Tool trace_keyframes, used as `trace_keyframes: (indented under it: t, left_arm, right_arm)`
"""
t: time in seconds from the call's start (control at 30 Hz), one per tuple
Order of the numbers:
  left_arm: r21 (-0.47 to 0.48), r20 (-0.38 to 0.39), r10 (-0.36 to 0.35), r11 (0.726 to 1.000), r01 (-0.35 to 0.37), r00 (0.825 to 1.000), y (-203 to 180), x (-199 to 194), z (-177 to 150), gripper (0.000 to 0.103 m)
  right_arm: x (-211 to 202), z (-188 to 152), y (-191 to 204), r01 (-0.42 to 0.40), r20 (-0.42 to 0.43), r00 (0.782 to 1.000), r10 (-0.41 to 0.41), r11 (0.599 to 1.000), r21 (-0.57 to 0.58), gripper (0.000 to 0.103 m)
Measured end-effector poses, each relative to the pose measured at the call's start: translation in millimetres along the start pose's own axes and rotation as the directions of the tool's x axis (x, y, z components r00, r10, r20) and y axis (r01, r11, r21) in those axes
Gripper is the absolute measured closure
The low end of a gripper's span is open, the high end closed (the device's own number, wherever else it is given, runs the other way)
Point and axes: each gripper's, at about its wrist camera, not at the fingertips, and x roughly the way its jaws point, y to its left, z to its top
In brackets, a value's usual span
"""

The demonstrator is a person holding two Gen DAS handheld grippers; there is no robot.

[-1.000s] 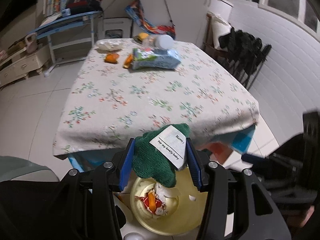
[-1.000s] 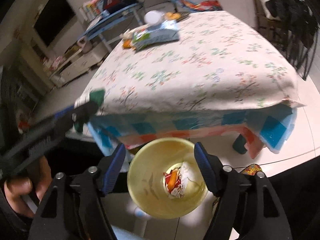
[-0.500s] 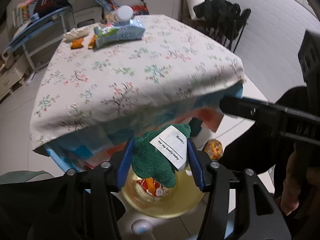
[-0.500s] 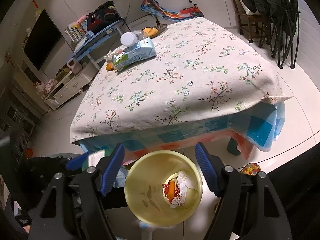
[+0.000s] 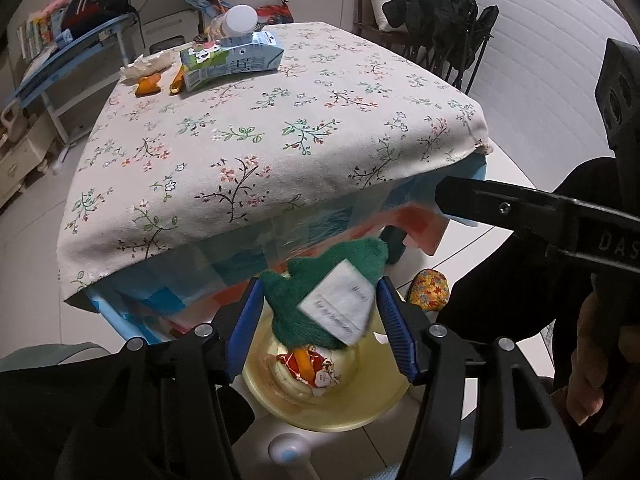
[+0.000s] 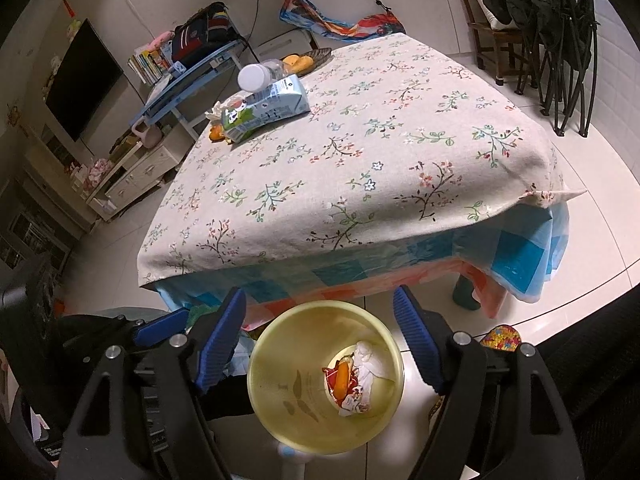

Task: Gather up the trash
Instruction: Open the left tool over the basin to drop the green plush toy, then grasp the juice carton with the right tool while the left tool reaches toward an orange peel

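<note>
**Green cloth loose between the left pads, over the yellow bin**

The left gripper (image 5: 318, 322) hangs above the yellow bin (image 5: 360, 412), at 6 o'clock in its own view. Its jaws have just been opening: the green cloth (image 5: 304, 312) with a white label (image 5: 340, 306) sits between the blue pads, and gaps show on both sides, so the pads no longer press it. The cloth looks blurred. Below it in the bin lie a crumpled red-and-white wrapper (image 5: 316, 368) and an orange scrap.

The right gripper (image 6: 320, 340) stands with its jaws wide apart and nothing between them, the bin (image 6: 280, 392) directly under it at 6 o'clock.

On the floral tablecloth (image 6: 360, 168), toward 11 o'clock in both views, more trash remains: a blue milk carton (image 6: 266, 114) lying on its side, orange peel (image 5: 148, 86) and crumpled tissue (image 5: 148, 65) just beside it, and a clear bottle (image 6: 260, 74) with a white cap behind.
</note>
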Motion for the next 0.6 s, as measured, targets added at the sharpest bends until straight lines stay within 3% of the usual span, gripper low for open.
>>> trace_keyframes:
  t: [0.6]
  left_arm:
    - [-0.052, 0.047, 0.053, 0.997, -0.051, 0.997, 9, -7, 4, 0.037]
  right_arm:
    - [0, -1, 1, -0.002, -0.004, 1.0, 0.002, 1.0, -0.009, 0.029]
